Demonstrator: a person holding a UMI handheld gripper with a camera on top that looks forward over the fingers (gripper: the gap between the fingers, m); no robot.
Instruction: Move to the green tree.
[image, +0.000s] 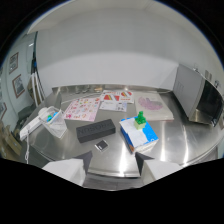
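Gripper view shows the gripper (114, 167) with jaws spread, nothing between them. Beyond them, the green tree (141, 118) stands on a blue-and-white box (139, 134) on the steel bench (185, 142).

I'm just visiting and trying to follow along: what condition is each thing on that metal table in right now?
gripper: open, holding nothing, above the table's near edge.
green tree: upright on top of the blue and white box, beyond the fingers, untouched.
blue and white box: resting on the table, closed.
black block: lying flat.
picture sheets: spread flat.
microwave: door shut.
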